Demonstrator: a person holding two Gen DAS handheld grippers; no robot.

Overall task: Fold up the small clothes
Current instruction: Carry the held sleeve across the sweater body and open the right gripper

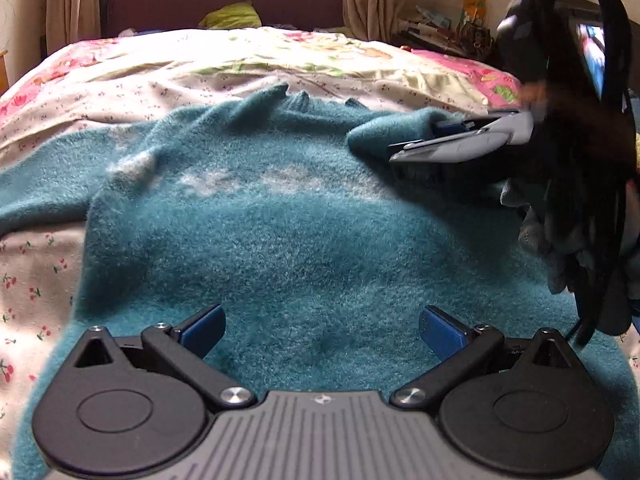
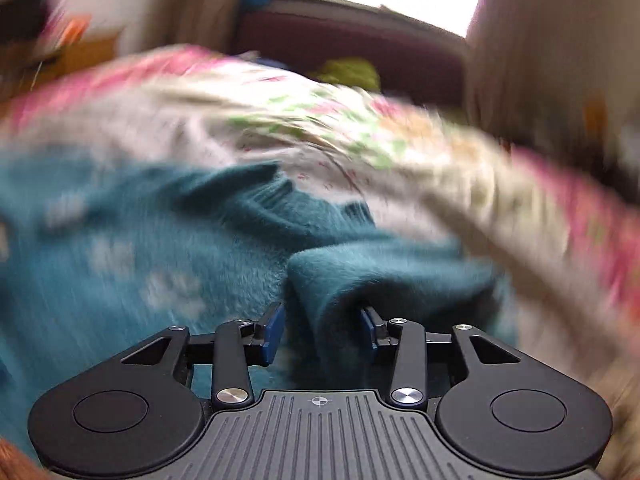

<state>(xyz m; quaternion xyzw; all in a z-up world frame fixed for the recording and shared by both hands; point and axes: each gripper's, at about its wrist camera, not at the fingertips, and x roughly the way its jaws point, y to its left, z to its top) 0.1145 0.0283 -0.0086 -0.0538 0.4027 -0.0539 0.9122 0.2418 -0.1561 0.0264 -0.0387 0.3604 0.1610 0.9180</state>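
Note:
A fuzzy teal sweater [image 1: 288, 224] with pale flower marks lies spread on the floral bedspread [image 1: 192, 76]. My left gripper [image 1: 322, 332] is open and empty, low over the sweater's lower body. My right gripper [image 2: 322, 332] is shut on a bunched teal sleeve [image 2: 360, 276] and holds it over the sweater's right shoulder. In the left wrist view the right gripper [image 1: 444, 136] comes in from the right with the sleeve [image 1: 396, 128] in its jaws. The right wrist view is blurred by motion. The sweater's other sleeve [image 1: 44, 188] stretches out to the left.
A dark red headboard [image 1: 224, 4] and a yellow-green cloth [image 1: 232, 16] are at the far end of the bed. A cluttered side table [image 1: 444, 28] stands at the back right. Black cables [image 1: 592, 152] hang at the right edge.

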